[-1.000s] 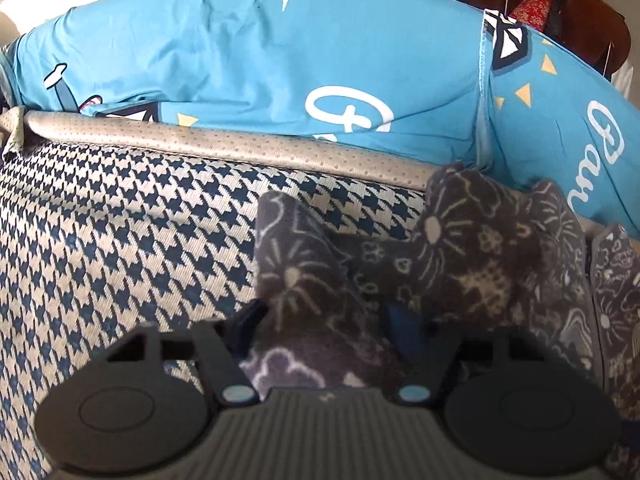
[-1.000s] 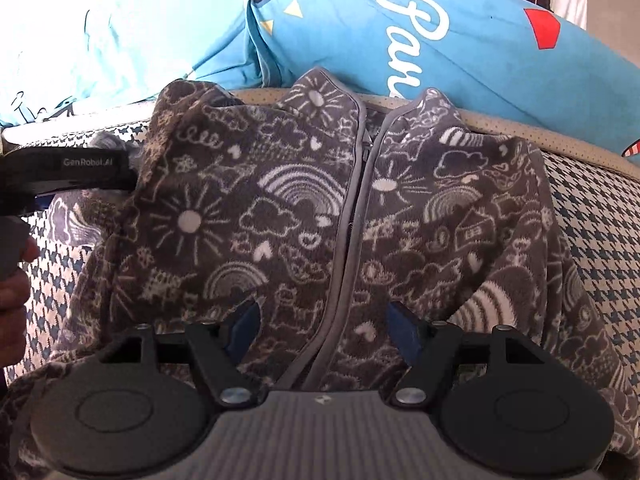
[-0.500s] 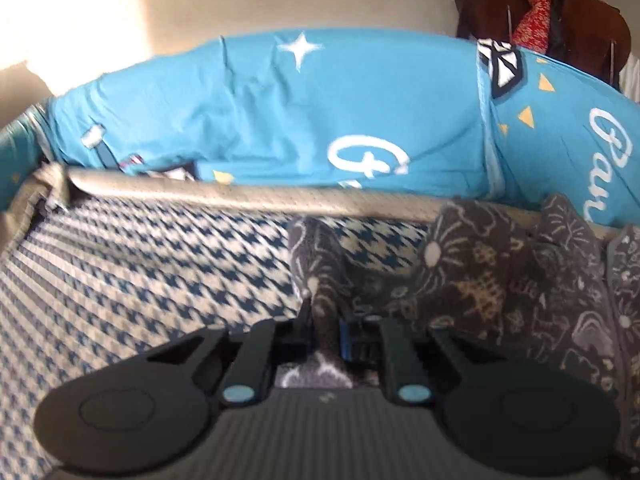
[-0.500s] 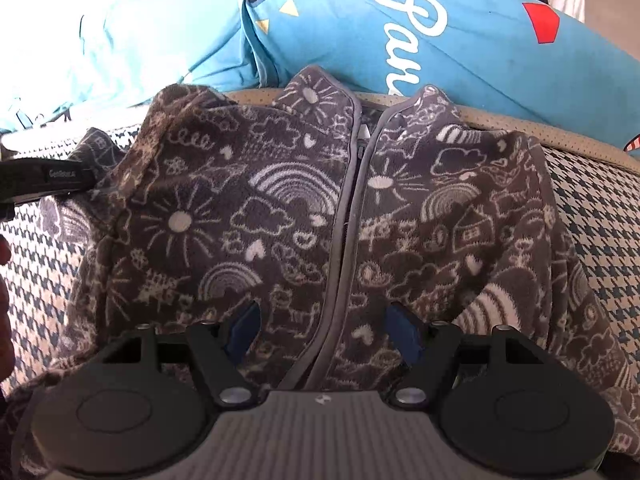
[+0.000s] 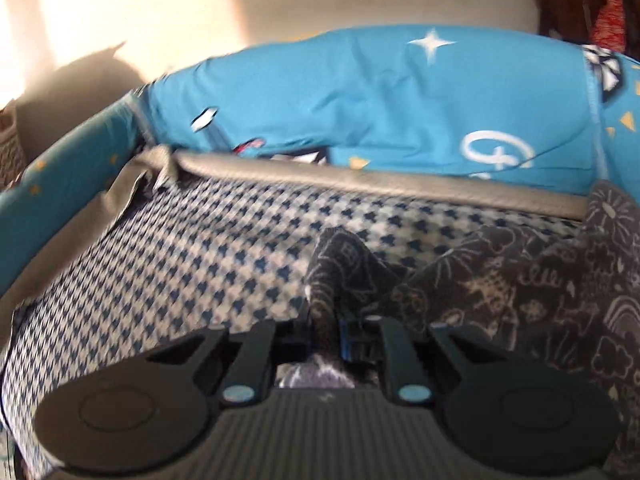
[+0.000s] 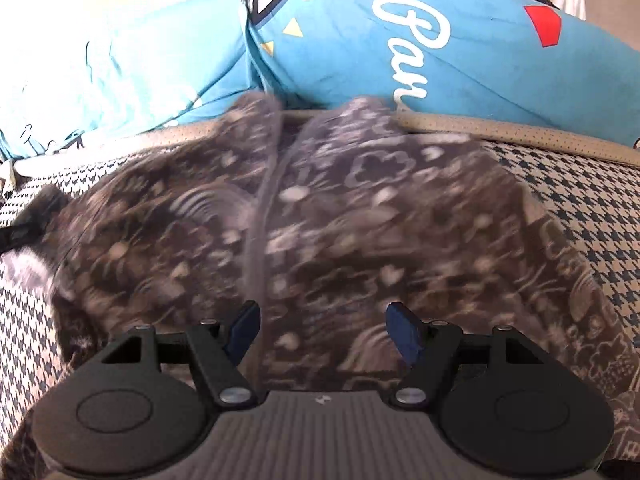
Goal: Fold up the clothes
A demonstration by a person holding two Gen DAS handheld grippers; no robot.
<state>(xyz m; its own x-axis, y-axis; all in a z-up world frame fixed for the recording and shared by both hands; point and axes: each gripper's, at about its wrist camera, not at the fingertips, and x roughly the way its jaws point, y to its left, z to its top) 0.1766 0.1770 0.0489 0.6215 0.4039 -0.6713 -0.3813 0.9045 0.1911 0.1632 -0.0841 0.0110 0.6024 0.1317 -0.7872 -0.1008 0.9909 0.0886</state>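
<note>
Two grippers: one in each wrist view, both low at 6 o'clock in their own picture.
Left gripper point(image 5: 324, 332): clenched on a fold of the jacket, the cloth pinched tight between its fingers.
Pinched fold point(image 5: 340, 268): rises straight ahead of the left fingers toward 12 o'clock; it looks like a sleeve, though I cannot tell for sure.
Right gripper point(image 6: 322, 330): released, jaws spread wide, nothing between them.
Right fingertips point(image 6: 404, 330): blue pads, hanging above the jacket's lower front; whether they touch the cloth cannot be told.
Jacket point(image 6: 360, 216): dark grey fleece with pale doodles of rainbows, clouds and hearts, spread front-up straight ahead of the right gripper, blurred in this view.
Zip point(image 6: 262, 216): runs from near the left finger of the right gripper up toward 12 o'clock, to the collar.
Jacket in the left view point(image 5: 540, 280): bulk lies at 3 o'clock of the left gripper.
Cover point(image 5: 180, 264): blue-and-white houndstooth fabric under the jacket, bare toward 9 o'clock in the left view.
Edging point(image 5: 360, 178): beige piped border along the far edge of the cover.
Pillows point(image 6: 460, 48): bright blue with white lettering, farthest back, just behind the jacket's collar.
</note>
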